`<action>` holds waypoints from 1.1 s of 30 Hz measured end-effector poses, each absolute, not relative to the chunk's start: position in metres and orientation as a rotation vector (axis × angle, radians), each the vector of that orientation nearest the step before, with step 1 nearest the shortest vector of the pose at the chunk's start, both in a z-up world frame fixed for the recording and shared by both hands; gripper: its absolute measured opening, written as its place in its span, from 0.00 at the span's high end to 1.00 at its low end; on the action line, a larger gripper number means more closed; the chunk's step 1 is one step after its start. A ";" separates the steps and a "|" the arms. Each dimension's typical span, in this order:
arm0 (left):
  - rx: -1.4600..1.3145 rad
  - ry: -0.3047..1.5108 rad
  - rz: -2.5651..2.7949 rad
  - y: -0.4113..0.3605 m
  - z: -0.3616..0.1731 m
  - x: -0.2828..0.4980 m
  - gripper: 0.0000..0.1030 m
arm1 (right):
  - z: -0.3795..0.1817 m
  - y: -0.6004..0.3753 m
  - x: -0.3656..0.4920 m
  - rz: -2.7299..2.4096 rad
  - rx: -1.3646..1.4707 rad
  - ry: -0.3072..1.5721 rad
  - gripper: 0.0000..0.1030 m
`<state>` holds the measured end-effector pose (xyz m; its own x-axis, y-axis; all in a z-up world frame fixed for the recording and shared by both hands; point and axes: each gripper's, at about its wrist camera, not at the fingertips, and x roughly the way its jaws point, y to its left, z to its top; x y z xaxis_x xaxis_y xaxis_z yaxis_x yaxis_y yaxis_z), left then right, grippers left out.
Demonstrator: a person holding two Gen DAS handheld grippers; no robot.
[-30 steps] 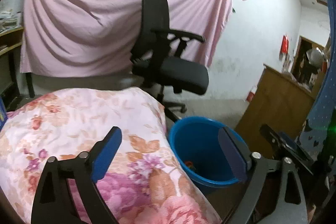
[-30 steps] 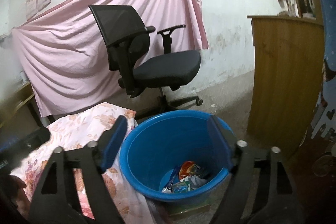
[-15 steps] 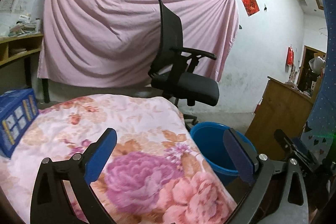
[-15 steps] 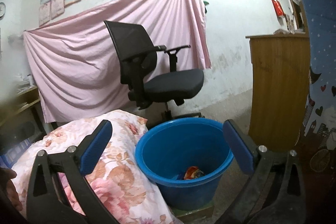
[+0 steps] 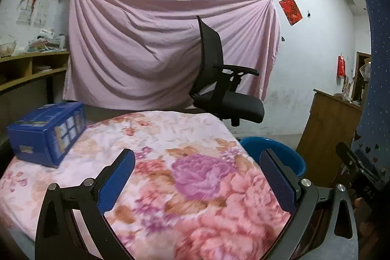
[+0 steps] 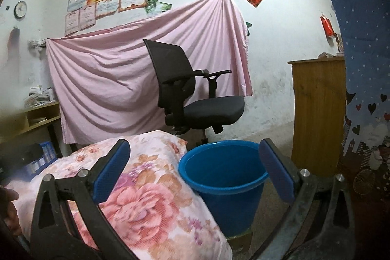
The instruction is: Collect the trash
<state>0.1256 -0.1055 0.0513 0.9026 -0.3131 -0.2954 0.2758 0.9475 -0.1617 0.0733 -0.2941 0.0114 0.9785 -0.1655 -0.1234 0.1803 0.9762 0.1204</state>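
Over the floral quilt (image 5: 195,174) we hold the left gripper (image 5: 197,177) and right gripper (image 6: 195,169) spread wide and empty, the blue bucket (image 6: 224,172) standing just right of it, nearer our right.

Blue bucket (image 6: 226,177) (floral quilt (image 5: 185,162))

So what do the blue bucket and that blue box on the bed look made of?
Blue bucket: likely moulded plastic, smooth with a slight sheen and a rolled rim. Blue box: probably printed cardboard, with sharp folded edges and glossy printed panels.
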 end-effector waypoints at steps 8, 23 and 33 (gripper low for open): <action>-0.088 0.300 -0.288 -0.089 0.044 0.092 0.03 | 0.012 -0.276 0.040 -0.169 0.114 0.100 0.00; -0.031 0.284 -0.234 -0.070 0.018 0.048 0.02 | 0.007 -0.252 -0.010 -0.156 0.107 0.126 0.00; -0.037 0.266 -0.192 -0.052 0.010 0.039 0.02 | -0.002 -0.222 -0.019 -0.104 0.048 0.170 0.00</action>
<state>0.0391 -0.0519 0.0103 0.9467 -0.1930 -0.2579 0.1832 0.9811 -0.0616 -0.0192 -0.2222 -0.0019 0.9802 -0.0997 -0.1710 0.1078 0.9934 0.0386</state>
